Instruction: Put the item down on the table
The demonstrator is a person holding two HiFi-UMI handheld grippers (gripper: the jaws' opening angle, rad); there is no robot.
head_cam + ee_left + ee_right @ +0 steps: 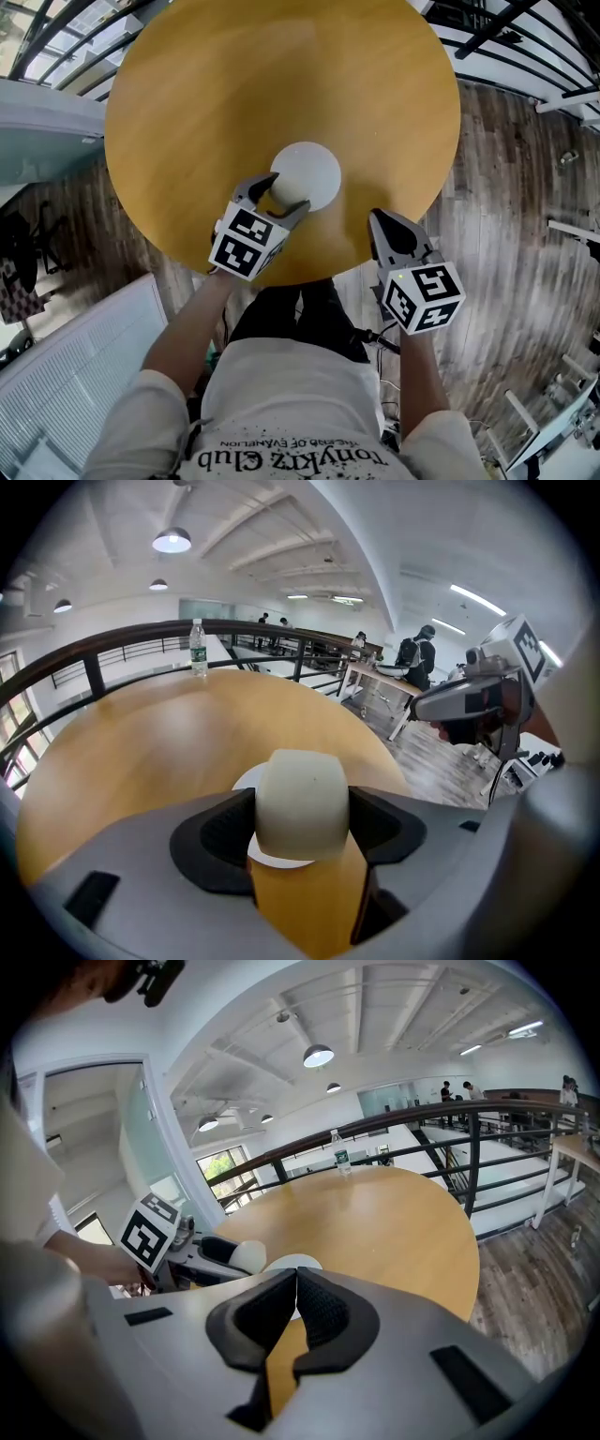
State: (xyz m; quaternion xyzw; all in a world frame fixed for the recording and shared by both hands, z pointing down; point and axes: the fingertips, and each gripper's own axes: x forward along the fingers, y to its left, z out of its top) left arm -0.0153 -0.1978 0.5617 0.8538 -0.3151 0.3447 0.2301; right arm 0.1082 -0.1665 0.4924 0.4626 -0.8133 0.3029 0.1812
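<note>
Gripping a cream, rounded item point(302, 803) on both sides, the L gripper point(289, 191) holds it over the near rim of the white disc point(317, 167), which lies on the round wooden table point(281, 75). Can't tell whether item touches disc or hangs just above it. In head view its pale colour merges w/ the disc. In left gripper view its bulk hides the disc's middle, leaving only thin white arcs at its sides & below. R gripper point(292, 1283) sits right of the disc by the table's near edge, apart from both, jaws pressed together w/ nothing btwn them. In right gripper view those jaws cover much of the disc. Water bottle point(197, 649) stands upright well beyond the disc at the table's far edge, label too small to read. People point(412, 658) past the railing point(112, 644) are tiny & indistinct.
</note>
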